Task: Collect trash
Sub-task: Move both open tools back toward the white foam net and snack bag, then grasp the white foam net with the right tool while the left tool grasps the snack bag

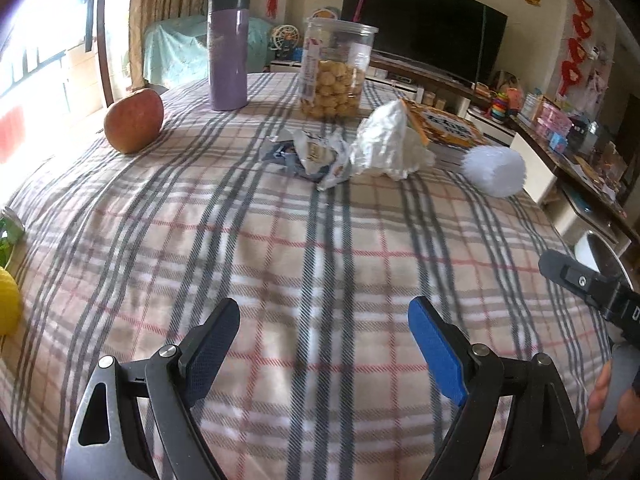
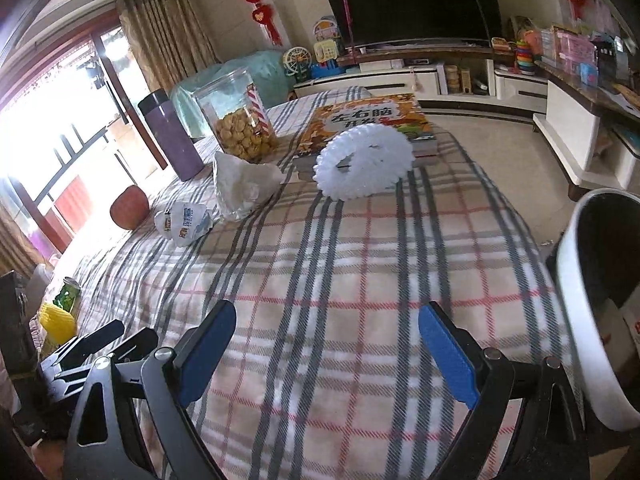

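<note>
On the plaid tablecloth (image 1: 280,248) lie a crumpled printed wrapper (image 1: 318,156) (image 2: 182,220), a crumpled white bag (image 1: 386,142) (image 2: 244,188) and a white foam fruit net (image 1: 494,170) (image 2: 364,162). My left gripper (image 1: 324,320) hovers open over bare cloth, well short of the wrapper. The right gripper (image 2: 328,322) is open too, nothing between its fingers, with the foam net far ahead. A white trash bin (image 2: 588,300) stands off the table's right edge, close to the right gripper.
A red apple (image 1: 134,120), a purple flask (image 1: 228,52), a clear jar of biscuits (image 1: 336,68) and a stack of books (image 2: 368,124) stand at the far end. A yellow object (image 1: 8,304) and a green can (image 2: 68,296) sit at the left edge.
</note>
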Available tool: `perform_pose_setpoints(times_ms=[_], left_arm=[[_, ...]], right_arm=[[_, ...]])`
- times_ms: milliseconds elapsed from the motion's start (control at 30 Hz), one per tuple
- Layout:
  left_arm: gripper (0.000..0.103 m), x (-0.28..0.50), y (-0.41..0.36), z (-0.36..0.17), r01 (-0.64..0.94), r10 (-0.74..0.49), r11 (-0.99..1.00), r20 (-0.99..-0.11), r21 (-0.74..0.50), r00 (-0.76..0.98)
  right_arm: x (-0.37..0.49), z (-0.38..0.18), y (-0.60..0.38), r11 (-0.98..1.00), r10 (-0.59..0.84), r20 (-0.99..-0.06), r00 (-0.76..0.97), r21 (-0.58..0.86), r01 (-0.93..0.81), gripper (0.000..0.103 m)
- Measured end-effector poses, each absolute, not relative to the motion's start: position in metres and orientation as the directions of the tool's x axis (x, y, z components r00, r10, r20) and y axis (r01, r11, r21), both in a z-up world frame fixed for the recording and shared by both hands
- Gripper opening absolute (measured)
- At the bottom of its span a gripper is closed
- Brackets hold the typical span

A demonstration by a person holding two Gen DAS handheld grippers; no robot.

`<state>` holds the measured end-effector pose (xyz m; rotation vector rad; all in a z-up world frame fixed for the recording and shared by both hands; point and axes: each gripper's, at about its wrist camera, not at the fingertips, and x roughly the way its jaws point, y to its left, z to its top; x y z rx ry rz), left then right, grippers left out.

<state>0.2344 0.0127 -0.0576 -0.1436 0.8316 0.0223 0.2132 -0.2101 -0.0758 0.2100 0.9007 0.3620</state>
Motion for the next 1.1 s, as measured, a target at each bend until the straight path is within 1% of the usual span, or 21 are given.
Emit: perform_pose_setpoints(times_ms=[167,367,600,800,1000,1067,1100], left_arm=[[0.086,0.253,0.021,-0.057,-0.088,-0.021,0.99,-0.734,-0.111,0.679],[0.086,0.281,0.026,-0.057,-0.091,-0.012,0.991,-0.731,-0.102,0.682],[0.086,0.317,0.03,-0.056,-0.098,-0.003,0.99,-0.72,-0.099,0.694],[0.086,0.348,0.032,-0.062,-0.096,-0.003,0.991,-0.724,-0.096,0.69],[0.086,0.371,0.031,-0.073,-0.092,0.009,0.993,-0.731,-0.074,0.682],[0.085,0.376,0.031,-0.077,-0.093,0.01,0.993,-0.732,-0.073,0.681],[0.082,0.378,0.031,-0.079,-0.09,0.004,0.993,-0.733,-0.078,0.681]], right_arm=[[0.226,-0.079,-0.203,0.922,0.388,-0.73,0.562,0.316,-0.226,0.094],[0.253,-0.079,-0.21,0.926,0.373,-0.727,0.577,0.33,-0.183,0.094],[0.285,-0.08,-0.209,0.929,0.365,-0.723,0.587,0.327,-0.175,0.094],[0.315,-0.088,-0.203,0.937,0.345,-0.739,0.578,0.307,-0.167,0.094],[0.341,-0.102,-0.207,0.937,0.34,-0.758,0.557,0.325,-0.129,0.094],[0.344,-0.103,-0.206,0.939,0.336,-0.761,0.555,0.319,-0.129,0.093],[0.344,-0.103,-0.205,0.941,0.33,-0.763,0.556,0.312,-0.132,0.092]])
